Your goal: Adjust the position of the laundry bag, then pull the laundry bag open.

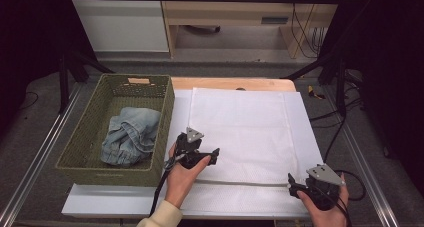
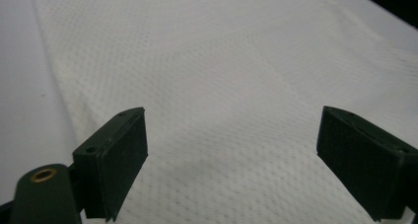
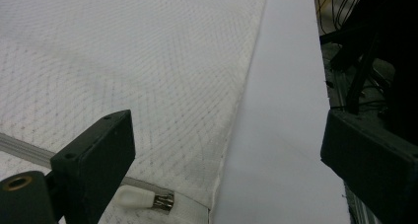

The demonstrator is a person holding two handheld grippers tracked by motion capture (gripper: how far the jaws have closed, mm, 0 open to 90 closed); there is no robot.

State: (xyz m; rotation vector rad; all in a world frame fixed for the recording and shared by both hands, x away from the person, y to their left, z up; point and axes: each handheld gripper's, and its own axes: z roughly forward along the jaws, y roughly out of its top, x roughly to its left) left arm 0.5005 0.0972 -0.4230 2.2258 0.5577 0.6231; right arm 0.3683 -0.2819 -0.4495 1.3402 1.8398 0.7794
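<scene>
In the high view, a white mesh garment [image 1: 240, 132] lies flat and folded on the white table [image 1: 100, 202], and I use this garment as the landmark. The left hand-held gripper [image 1: 216, 152] hovers over the near left part of the garment, held by the left hand [image 1: 184, 174]. The right hand-held gripper [image 1: 291, 181] is at the near right corner of the garment, held by the right hand [image 1: 325, 212]. Left of the garment, touching its side of the table, stands a green woven basket [image 1: 85, 157] with blue jeans [image 1: 130, 136] crumpled inside. A white drawstring [image 1: 240, 183] runs across the near part of the garment.

In the left gripper view, the two jaws of the left hand-held gripper [image 2: 231, 150] stand wide apart with nothing between them. The mesh cloth of the garment [image 2: 222, 71] lies under and beyond them, not touched by the pads.

In the right gripper view, the right hand-held gripper [image 3: 226, 150] is also wide, and it holds nothing. The right edge of the garment [image 3: 148, 76] passes between the jaws, with bare table [image 3: 286, 135] beside it. The drawstring [image 3: 148, 198] ends just beside the left jaw, with a white tip and a metal collar
</scene>
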